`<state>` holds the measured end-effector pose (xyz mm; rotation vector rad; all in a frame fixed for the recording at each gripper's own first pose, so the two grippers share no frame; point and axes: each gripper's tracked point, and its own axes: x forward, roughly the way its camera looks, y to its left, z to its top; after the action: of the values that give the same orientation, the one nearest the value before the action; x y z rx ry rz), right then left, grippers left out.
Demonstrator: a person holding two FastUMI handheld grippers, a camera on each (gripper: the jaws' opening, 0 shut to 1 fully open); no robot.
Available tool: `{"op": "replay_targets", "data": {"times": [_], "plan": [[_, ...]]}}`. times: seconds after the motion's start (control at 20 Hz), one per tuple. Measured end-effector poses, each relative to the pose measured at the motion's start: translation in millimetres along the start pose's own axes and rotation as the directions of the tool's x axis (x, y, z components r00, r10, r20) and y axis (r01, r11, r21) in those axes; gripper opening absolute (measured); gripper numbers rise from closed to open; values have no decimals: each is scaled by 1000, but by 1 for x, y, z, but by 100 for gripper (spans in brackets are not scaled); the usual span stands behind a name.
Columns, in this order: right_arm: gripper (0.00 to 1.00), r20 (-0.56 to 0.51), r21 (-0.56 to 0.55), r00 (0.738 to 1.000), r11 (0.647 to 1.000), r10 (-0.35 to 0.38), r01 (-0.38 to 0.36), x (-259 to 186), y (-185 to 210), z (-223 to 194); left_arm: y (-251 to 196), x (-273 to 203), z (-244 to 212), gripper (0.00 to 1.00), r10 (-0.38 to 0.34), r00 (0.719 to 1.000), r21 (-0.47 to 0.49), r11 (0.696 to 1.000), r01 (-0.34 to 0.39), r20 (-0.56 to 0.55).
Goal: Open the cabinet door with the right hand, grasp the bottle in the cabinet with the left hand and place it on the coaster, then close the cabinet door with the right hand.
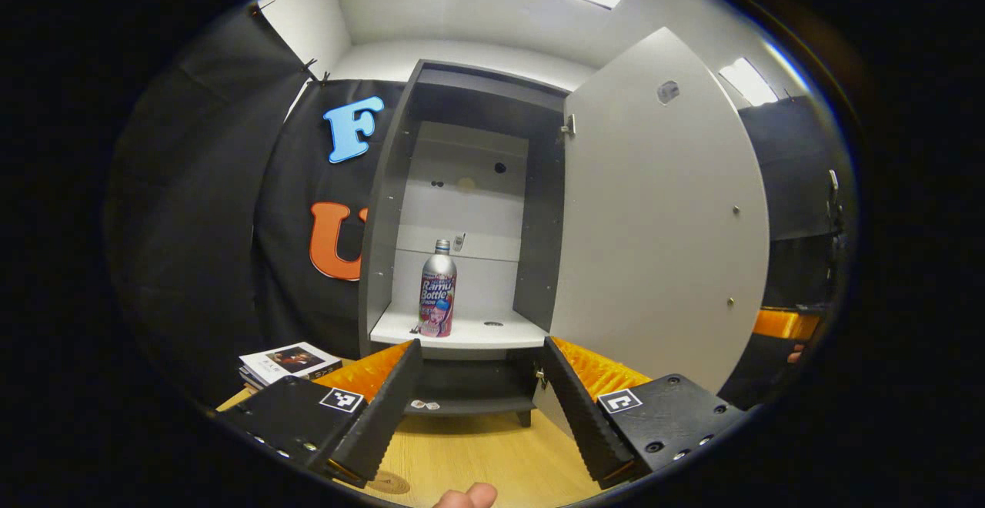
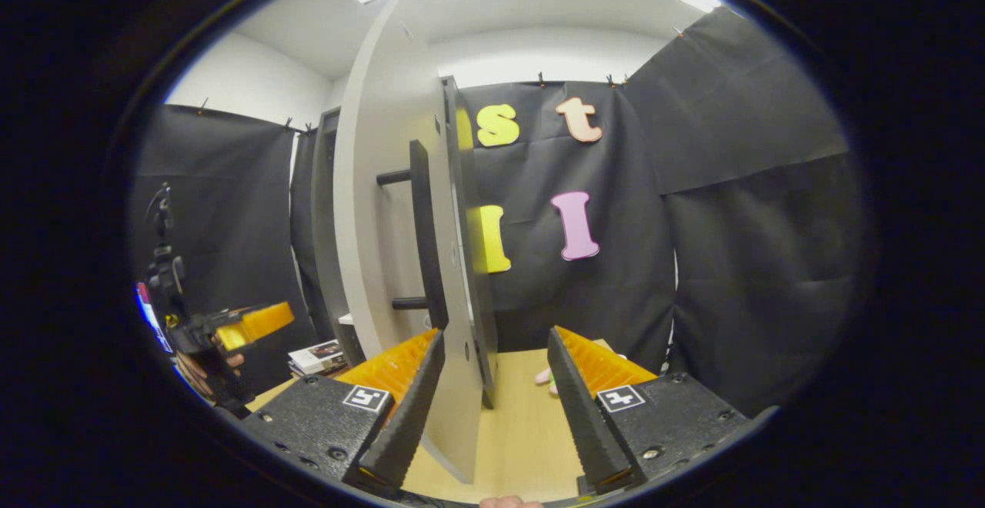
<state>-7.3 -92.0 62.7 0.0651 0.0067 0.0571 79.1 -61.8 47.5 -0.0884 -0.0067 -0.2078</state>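
The cabinet (image 1: 385, 208) stands on the wooden table with its grey door (image 1: 662, 215) swung wide to the right. On its white shelf (image 1: 492, 332) a silver bottle (image 1: 437, 289) with a pink label stands upright. In the left gripper view my left gripper (image 1: 481, 408) is open, short of the cabinet and aimed at the bottle. A small round coaster (image 1: 387, 482) lies on the table under its left finger. In the right gripper view my right gripper (image 2: 492, 408) is open, with the door's free edge (image 2: 458, 277) between its fingers and the black bar handle (image 2: 419, 231) just above.
A stack of books (image 1: 288, 362) lies left of the cabinet on the table (image 1: 477, 454). Something small and pink (image 2: 543, 375) sits on the table beyond the door. Black cloth walls close in behind and on both sides. The left gripper (image 2: 258, 321) and its hand show at far left.
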Motion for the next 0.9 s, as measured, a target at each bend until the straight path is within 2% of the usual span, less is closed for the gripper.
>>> {"op": "replay_targets", "data": {"times": [0.2, 0.4, 0.8, 0.9], "plan": [[84, -13, 12, 1000, 1000, -1, 1, 2, 0, -8, 36, 68, 4, 95, 70, 997, 1, 998, -70, -15], [84, -19, 19, 1000, 1000, -14, 14, 3, -3, -7, 61, 124, 1, 95, 125, 992, 46, 991, -124, -26], [84, -31, 37, 999, 999, -10, 11, 8, -2, -8, 64, 199, -13, 94, 130, 991, 102, 987, -126, -35], [84, -30, 42, 1000, 999, -8, 9, 9, -3, -7, 67, 213, -16, 94, 150, 988, 117, 983, -145, -39]]}}
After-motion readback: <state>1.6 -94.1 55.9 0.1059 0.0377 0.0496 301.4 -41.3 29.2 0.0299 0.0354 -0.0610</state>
